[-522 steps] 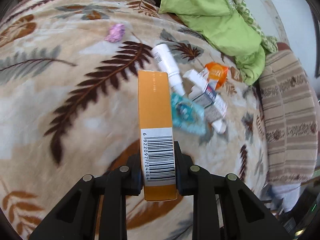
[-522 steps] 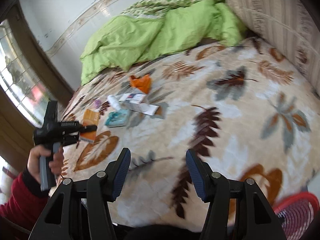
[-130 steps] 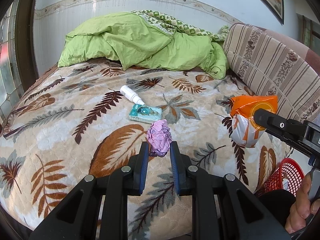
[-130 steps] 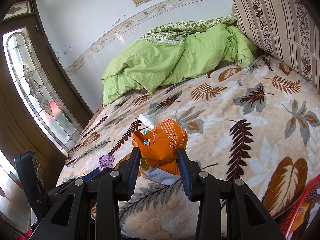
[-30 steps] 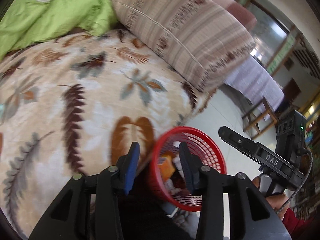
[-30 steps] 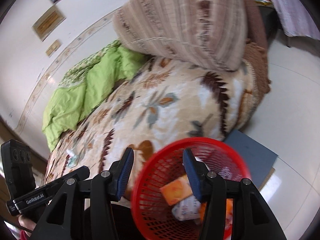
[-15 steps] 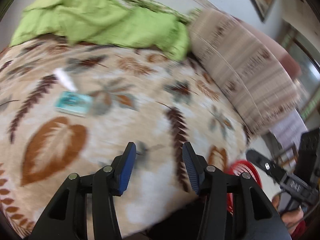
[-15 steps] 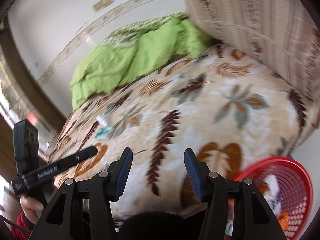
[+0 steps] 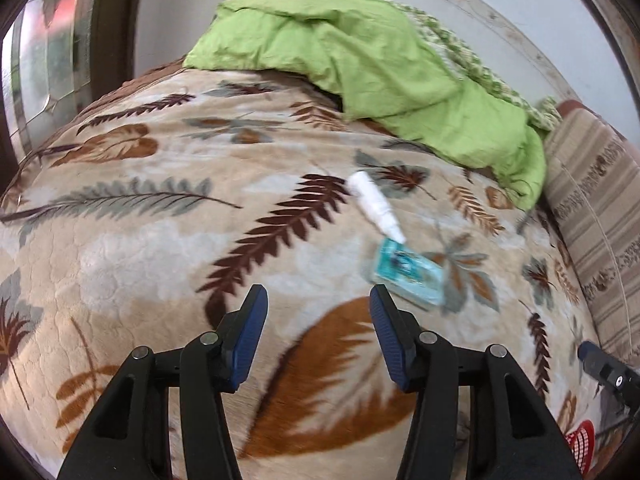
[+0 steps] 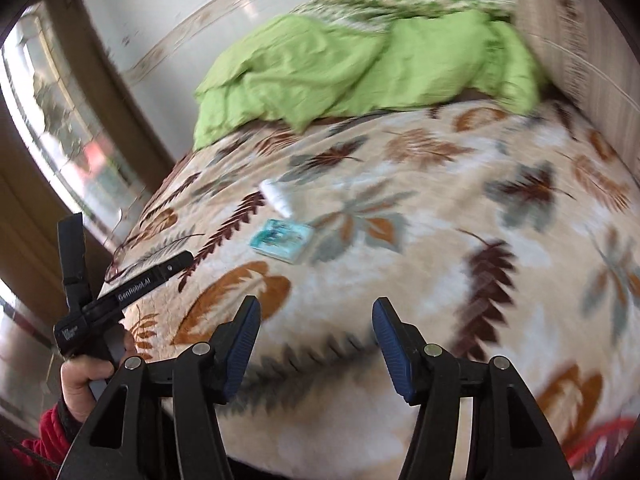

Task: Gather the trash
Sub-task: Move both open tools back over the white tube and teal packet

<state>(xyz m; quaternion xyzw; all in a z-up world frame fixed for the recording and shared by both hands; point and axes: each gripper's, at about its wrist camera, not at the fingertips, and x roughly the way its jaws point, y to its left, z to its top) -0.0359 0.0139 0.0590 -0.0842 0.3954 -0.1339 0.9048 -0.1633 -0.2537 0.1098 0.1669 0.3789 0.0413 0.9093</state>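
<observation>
mostly bed: a plush blanket (image 9: 132, 240) in beige, printed with brown, rust and grey leaves, covers the mattress from edge to edge. a crumpled green quilt (image 9: 360, 60) is heaped at the far end against a pale wall (image 10: 180, 4) with a patterned border strip. a striped cushion (image 9: 600, 208) runs along the right side. a glazed door (image 10: 60, 128) in a dark wood frame stands left of the bed.

two bits of trash lie on the blanket, mid-bed: a white bottle (image 9: 374, 204) on its side, and a teal packet (image 9: 408, 276) lying flat just beside the bottle's narrow end; whether they touch is unclear through the blur. a red basket (image 9: 580, 444) shows only as a sliver at the bed's near right corner, well apart from both.

the left gripper (image 9: 318, 336) hangs over the blanket short of the packet, fingers part-spread and opening, nothing between them. the right gripper (image 10: 316, 344) likewise, fingers part-spread and opening, empty. a hand (image 10: 86, 376) in a red sleeve (image 10: 40, 444) grips the left tool's handle.
</observation>
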